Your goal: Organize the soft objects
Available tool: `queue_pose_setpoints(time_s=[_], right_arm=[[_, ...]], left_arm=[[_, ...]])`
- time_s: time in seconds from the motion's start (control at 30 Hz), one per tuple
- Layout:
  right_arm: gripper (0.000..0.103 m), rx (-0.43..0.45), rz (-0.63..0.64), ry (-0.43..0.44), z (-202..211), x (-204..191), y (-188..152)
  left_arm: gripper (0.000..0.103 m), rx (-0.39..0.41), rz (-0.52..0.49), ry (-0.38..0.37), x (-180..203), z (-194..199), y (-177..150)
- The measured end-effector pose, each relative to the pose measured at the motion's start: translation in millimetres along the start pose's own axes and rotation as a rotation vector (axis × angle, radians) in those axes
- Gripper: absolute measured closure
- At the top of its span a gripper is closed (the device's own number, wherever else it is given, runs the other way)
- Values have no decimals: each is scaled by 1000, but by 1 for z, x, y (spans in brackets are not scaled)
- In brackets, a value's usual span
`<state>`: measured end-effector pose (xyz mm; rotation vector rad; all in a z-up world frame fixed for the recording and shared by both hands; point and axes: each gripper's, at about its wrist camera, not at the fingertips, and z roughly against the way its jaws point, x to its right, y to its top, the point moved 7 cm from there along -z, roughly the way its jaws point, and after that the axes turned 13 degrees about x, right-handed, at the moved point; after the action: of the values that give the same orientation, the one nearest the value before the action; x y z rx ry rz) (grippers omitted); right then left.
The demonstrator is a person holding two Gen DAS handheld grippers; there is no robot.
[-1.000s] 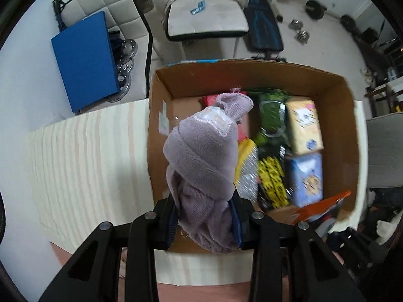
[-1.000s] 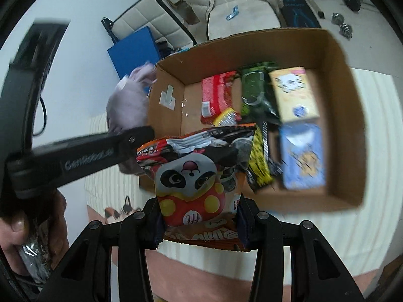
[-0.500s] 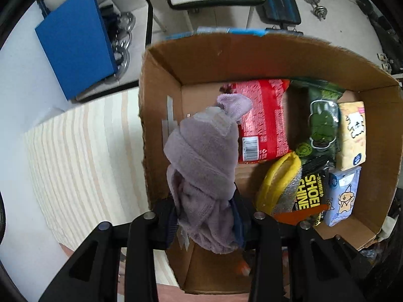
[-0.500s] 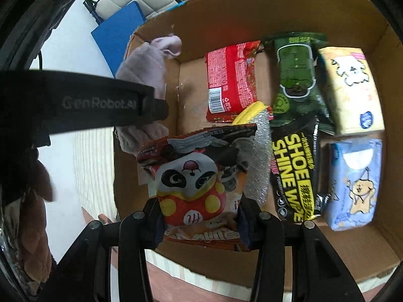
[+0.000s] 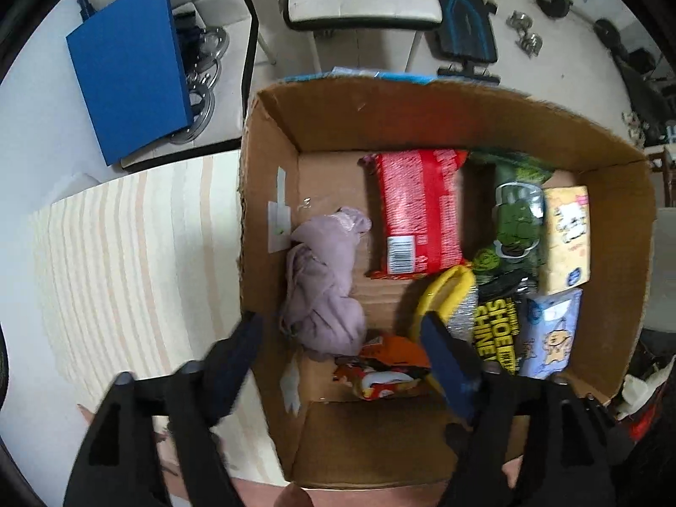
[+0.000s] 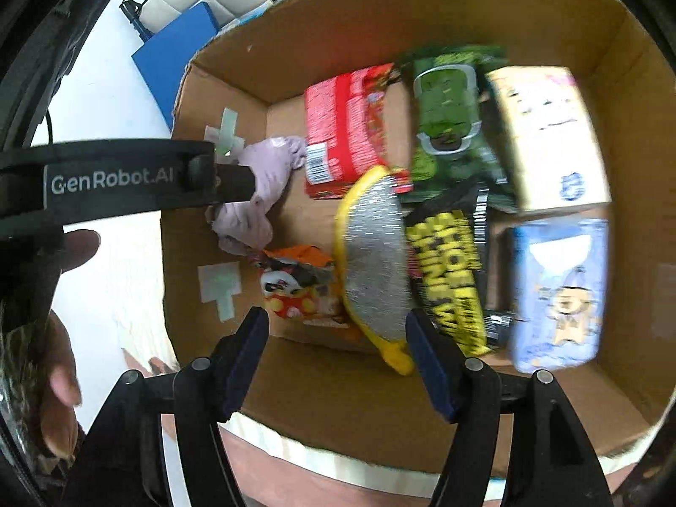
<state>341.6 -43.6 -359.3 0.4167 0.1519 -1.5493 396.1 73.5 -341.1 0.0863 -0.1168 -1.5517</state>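
An open cardboard box point(image 5: 270, 135) point(image 6: 422, 8) stands on a striped table. A lilac cloth point(image 5: 325, 283) point(image 6: 262, 194) lies on the box floor at its left side. An orange panda snack bag point(image 5: 384, 367) point(image 6: 300, 291) lies beside it near the front wall. My left gripper point(image 5: 340, 338) is open and empty above the cloth. My right gripper point(image 6: 336, 333) is open and empty above the snack bag.
The box also holds a red packet point(image 5: 418, 219), a green pack point(image 5: 517, 215), a yellow tissue pack point(image 5: 566, 236), a blue tissue pack point(image 5: 549, 329), a black shoe-shine pack point(image 5: 496, 329) and a yellow scrubber point(image 6: 374, 266). A blue panel point(image 5: 126, 67) and chairs stand behind.
Both grippers opened. The lilac cloth dropped from the left one to the box floor. The panda bag dropped from the right one beside it.
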Motion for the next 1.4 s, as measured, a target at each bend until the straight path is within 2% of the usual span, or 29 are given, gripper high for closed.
queue_pose_setpoints(time_s=[0.03,0.13,0.27,0.4,0.47,0.53,0.63,0.7,0.73,0.8,1.1,1.4], right_arm=[[32,13,12,-20,8,5,0],[27,67,44,-93,33,21,3],[27,115,57,-153,62,40,1],[27,143,58,-199,83,58,-5],[23,155,64,-223,92,66,-9],[15,170,74,-250,99,71,-11],[15,197,94,-286,111,78,-17],[13,204,100,-295,117,79,-20],[6,209,101,-299,121,80,-22],[0,226,107,-309,127,82,-24],[0,275,110,-337,148,84,-26],[0,360,143,-328,203,69,-48]], left_arm=[[12,17,5,0,0,5,-2],[5,78,13,-7,5,19,-12],[4,137,43,-47,18,35,-33],[4,197,47,-45,32,50,-53],[4,221,28,-32,38,55,-61],[2,237,22,-16,43,60,-68],[1,266,38,-21,44,69,-75],[1,285,58,-22,42,75,-78],[1,294,63,-17,41,78,-80],[1,312,63,2,40,83,-82],[1,378,70,45,36,110,-92],[1,501,69,71,44,175,-125]])
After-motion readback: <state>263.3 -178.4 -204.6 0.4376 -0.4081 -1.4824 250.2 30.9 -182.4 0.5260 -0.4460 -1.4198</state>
